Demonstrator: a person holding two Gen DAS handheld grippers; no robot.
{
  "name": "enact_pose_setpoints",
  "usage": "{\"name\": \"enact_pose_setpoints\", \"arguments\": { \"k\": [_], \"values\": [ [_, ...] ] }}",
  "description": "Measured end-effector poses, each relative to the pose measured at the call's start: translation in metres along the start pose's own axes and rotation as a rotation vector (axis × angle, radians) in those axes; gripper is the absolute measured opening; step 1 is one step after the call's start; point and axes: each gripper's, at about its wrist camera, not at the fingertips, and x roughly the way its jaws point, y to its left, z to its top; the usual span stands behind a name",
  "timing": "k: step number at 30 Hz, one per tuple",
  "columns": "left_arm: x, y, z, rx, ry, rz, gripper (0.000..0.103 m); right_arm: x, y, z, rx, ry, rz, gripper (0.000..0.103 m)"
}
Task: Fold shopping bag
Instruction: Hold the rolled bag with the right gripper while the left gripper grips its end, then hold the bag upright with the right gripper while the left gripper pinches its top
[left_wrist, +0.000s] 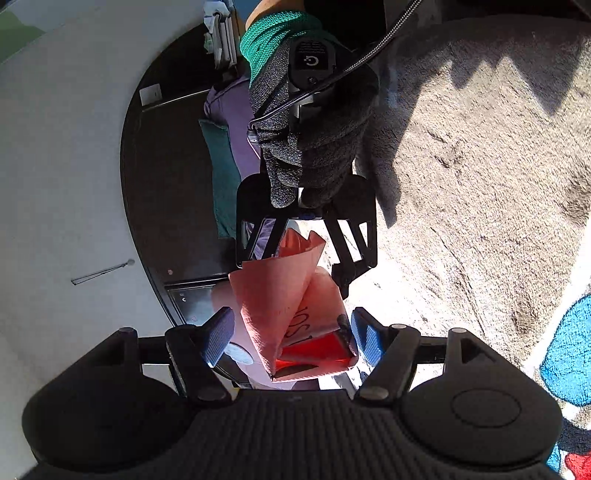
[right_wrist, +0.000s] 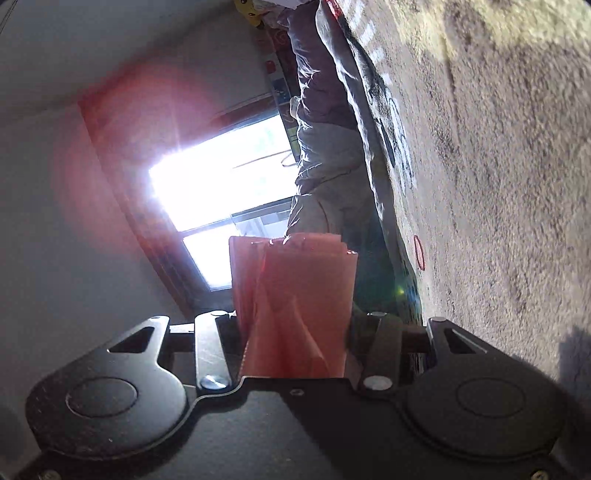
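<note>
Shopping bag (left_wrist: 291, 306), salmon-pink and folded into a thick bundle, hangs in the air over a grey carpet (left_wrist: 480, 166). My right gripper (left_wrist: 306, 254) pinches its far end, a gloved hand (left_wrist: 310, 140) wrapped around the handle. At the near end, my left gripper (left_wrist: 293, 334) stands spread, its blue pads (left_wrist: 218, 339) on either side of the bundle without pressing it (black lettering shows on one fold). From the right wrist view, the bag (right_wrist: 295, 314) fills the gap between the fingers.
</note>
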Motion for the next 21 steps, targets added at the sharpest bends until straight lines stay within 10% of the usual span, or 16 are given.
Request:
{"name": "enact_pose_setpoints", "arguments": {
  "k": [7,16,21],
  "values": [
    [0.005,0.019,0.004,-0.139,0.027,-0.138,0.04,0.003,-0.002,0.005,-0.02,0.022,-0.069,0.047],
    [0.021,0.074,-0.047,-0.846,0.057,-0.321,0.038,-0.002,0.011,0.011,-0.159,0.091,-0.167,0.075],
    [0.025,0.078,-0.085,-1.147,0.083,-0.38,0.038,-0.01,0.055,0.004,-0.481,0.155,-0.242,0.081]
  ]
}}
